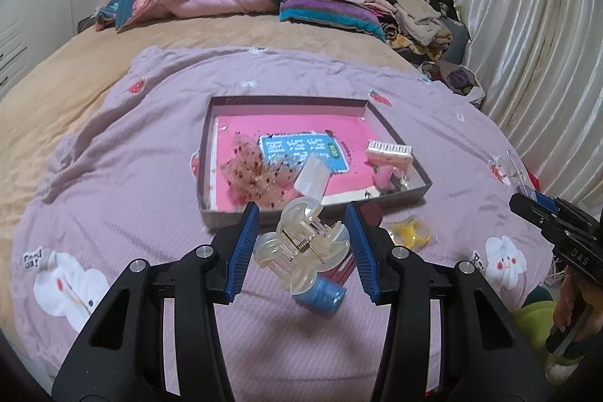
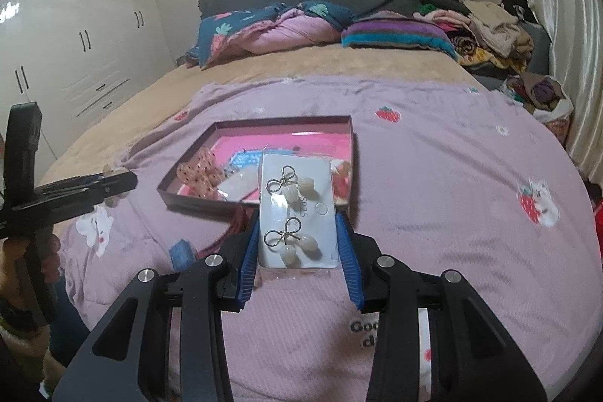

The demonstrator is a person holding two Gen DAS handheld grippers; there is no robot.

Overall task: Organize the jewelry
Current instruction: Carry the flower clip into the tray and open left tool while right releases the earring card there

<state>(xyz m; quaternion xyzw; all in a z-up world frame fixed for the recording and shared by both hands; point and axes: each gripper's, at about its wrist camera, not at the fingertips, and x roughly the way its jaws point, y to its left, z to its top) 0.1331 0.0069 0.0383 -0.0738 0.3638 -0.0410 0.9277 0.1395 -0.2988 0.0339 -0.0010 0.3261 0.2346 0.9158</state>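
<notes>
My left gripper [image 1: 302, 210] is shut on a clear plastic hair claw clip [image 1: 301, 243], held above the lilac blanket just short of the shallow dark box [image 1: 286, 98] with a pink floor. In the box lie a dotted sheer bow [image 1: 248, 172], a clear packet [image 1: 311, 178] and a pink-and-white clip [image 1: 390, 153]. My right gripper [image 2: 297, 215] is shut on a white card with two bow-and-pearl earrings [image 2: 297, 210], lifted in front of the same box [image 2: 282, 121]. Each gripper shows at the edge of the other's view: the right gripper [image 1: 527, 206] and the left gripper [image 2: 113, 183].
On the blanket near the box lie a yellow piece [image 1: 410, 232], a blue item [image 1: 320, 292] and something dark red [image 1: 373, 213]. Pillows and a folded quilt [image 2: 282, 29] sit at the headboard. A clothes pile [image 2: 490, 25] and curtain line the right, a wardrobe [image 2: 75, 25] the left.
</notes>
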